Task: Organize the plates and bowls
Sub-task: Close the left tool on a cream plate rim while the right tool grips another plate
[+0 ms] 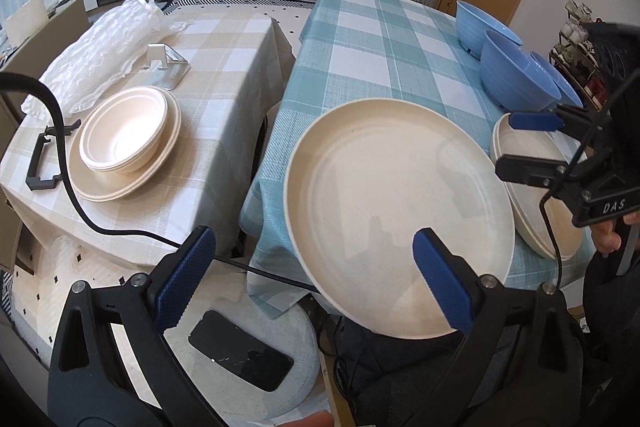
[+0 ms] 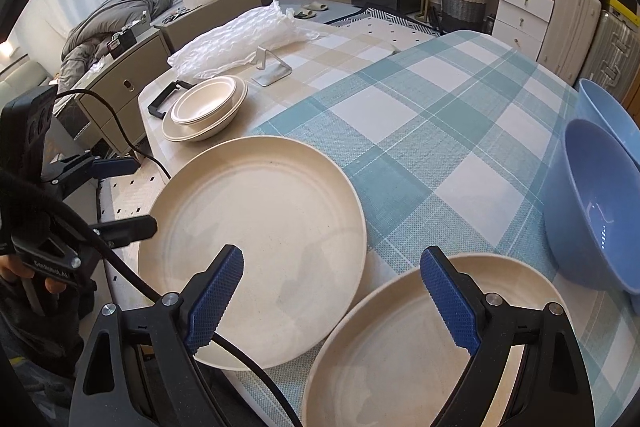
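A large cream plate (image 1: 396, 211) (image 2: 256, 247) overhangs the front edge of the blue-checked table (image 1: 372, 43). My left gripper (image 1: 316, 279) is open, its fingers either side of the plate's near-left rim; it also shows in the right wrist view (image 2: 124, 195). A second cream plate stack (image 1: 536, 195) (image 2: 408, 347) lies to its right. My right gripper (image 2: 332, 299) (image 1: 524, 143) is open above that stack. Blue bowls (image 1: 512, 75) (image 2: 596, 203) stand at the right. A cream bowl stack (image 1: 124, 135) (image 2: 208, 107) sits on a plate on the beige table.
The beige-checked table (image 1: 224, 75) at left holds bubble wrap (image 1: 100, 55), a metal stand (image 1: 168, 67) and a black handle (image 1: 40, 163). A gap separates the two tables. A stool with a phone (image 1: 240, 351) stands below. A black cable (image 1: 100, 219) trails across.
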`<move>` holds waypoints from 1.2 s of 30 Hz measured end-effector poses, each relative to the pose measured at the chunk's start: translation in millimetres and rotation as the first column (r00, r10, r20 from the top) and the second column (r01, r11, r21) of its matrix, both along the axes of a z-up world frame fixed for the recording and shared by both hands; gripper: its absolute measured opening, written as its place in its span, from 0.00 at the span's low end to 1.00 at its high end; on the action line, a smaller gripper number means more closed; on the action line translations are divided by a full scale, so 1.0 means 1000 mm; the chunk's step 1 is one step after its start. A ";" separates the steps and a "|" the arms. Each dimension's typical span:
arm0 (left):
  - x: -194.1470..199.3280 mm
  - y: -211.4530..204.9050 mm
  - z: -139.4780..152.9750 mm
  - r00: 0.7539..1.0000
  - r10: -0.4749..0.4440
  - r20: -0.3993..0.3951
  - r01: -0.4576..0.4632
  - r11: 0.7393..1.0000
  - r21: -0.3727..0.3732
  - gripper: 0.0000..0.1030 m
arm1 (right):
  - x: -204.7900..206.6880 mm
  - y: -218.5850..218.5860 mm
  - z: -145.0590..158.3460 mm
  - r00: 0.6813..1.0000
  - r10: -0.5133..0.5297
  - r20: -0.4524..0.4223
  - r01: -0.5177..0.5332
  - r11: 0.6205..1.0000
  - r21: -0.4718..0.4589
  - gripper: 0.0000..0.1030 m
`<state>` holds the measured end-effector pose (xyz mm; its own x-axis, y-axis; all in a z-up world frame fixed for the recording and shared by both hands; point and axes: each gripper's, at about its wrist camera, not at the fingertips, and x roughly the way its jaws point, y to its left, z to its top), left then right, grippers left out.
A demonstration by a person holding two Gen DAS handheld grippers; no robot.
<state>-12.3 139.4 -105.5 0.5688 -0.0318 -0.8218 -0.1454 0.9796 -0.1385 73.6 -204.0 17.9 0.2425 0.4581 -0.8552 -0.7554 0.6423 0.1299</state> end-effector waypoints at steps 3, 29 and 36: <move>0.002 -0.004 -0.004 1.000 -0.006 -0.009 0.005 1.000 -0.008 0.92 | 0.005 0.005 -0.001 1.000 0.020 -0.019 -0.020 1.000 -0.003 0.88; 0.007 -0.002 -0.028 0.999 -0.012 -0.033 0.009 0.994 -0.109 0.43 | 0.031 0.021 -0.031 0.988 0.040 -0.151 -0.047 0.998 -0.043 0.53; 0.007 0.001 -0.032 0.999 0.003 -0.051 -0.008 0.995 -0.100 0.29 | 0.035 0.023 -0.038 0.984 0.032 -0.173 -0.043 0.997 -0.059 0.44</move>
